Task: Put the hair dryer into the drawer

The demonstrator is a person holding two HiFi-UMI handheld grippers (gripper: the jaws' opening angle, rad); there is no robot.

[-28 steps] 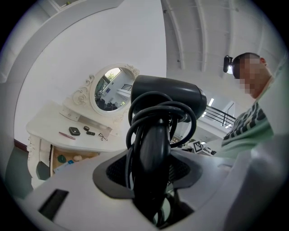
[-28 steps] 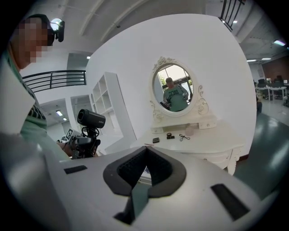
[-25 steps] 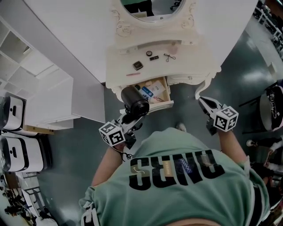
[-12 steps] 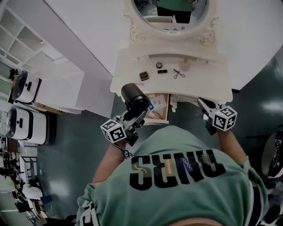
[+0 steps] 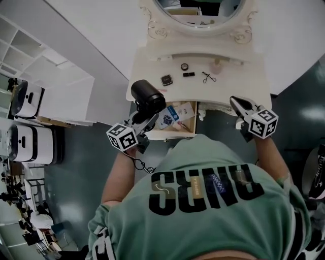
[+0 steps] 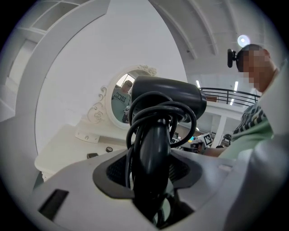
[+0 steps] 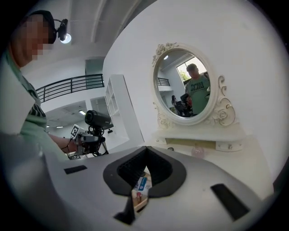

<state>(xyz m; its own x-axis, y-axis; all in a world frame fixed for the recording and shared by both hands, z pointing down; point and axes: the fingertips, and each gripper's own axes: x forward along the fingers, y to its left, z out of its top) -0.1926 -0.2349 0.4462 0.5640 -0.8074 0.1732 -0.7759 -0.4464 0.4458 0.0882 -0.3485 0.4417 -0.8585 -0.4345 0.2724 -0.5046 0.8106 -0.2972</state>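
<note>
Black dryer (image 5: 148,96), clamped in left claw (image 5: 145,119) beside the cluttered drawer (image 5: 175,133), may jam on its contents; right claw (image 5: 237,103) closed, empty

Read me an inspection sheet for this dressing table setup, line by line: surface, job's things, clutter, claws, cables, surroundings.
Surface: white dressing table top, mostly bare.
Job's things: black hair dryer held up over the table's left front corner, not yet in the drawer; drawer pulled open.
Clutter: small cosmetic items in a row on the top; packets lying in the drawer.
Claws: left claw shut on the hair dryer's handle; right claw shut and empty, to the right of the drawer.
Cables: cord wound round the handle; thin cable hangs below the left claw.
Surroundings: oval mirror, white shelf unit, dark floor.
</note>
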